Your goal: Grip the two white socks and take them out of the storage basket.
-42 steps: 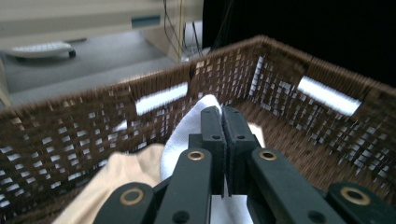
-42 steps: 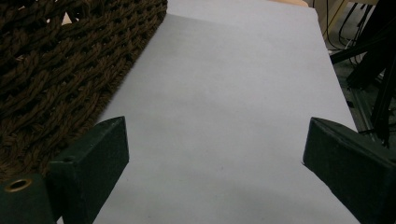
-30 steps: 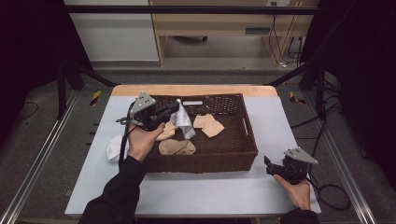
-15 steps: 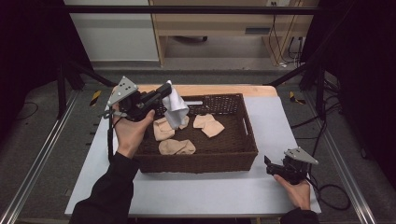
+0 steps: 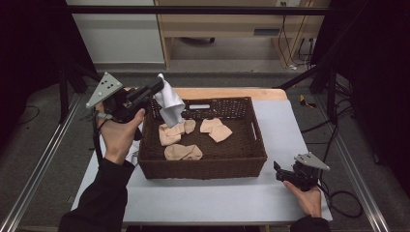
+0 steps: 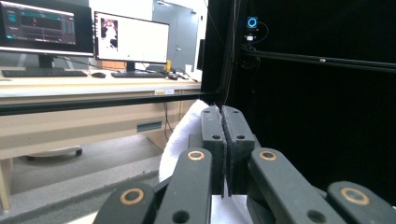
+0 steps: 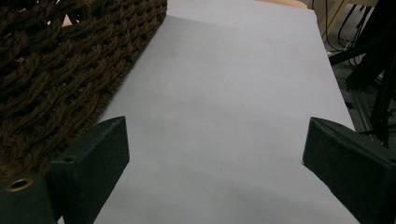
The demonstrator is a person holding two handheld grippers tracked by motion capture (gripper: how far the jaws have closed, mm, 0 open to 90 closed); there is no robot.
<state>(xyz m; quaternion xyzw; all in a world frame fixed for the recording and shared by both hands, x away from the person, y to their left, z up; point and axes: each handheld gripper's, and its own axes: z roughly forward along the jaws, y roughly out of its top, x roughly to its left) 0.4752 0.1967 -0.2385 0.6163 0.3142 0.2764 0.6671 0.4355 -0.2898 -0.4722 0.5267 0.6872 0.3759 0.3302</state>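
Forearm angled up, left hand-held gripper (image 5: 157, 89) clamping white cloth (image 5: 170, 104).

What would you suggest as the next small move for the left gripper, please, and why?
Probably carry the white cloth leftward, clear of the basket. The left gripper is shut on it, and its lower end hangs over the basket's rim near the beige pieces.

High view: fixed above my side, facing forward and down on the table (image 5: 203, 193), basket (image 5: 203, 166) central. My left gripper's (image 6: 223, 140) view: close along shut jaws, facing the monitors at 10 o'clock. My right gripper's view: low (near the tabletop), sharing the basket wall (image 7: 70, 70) at 10 o'clock.
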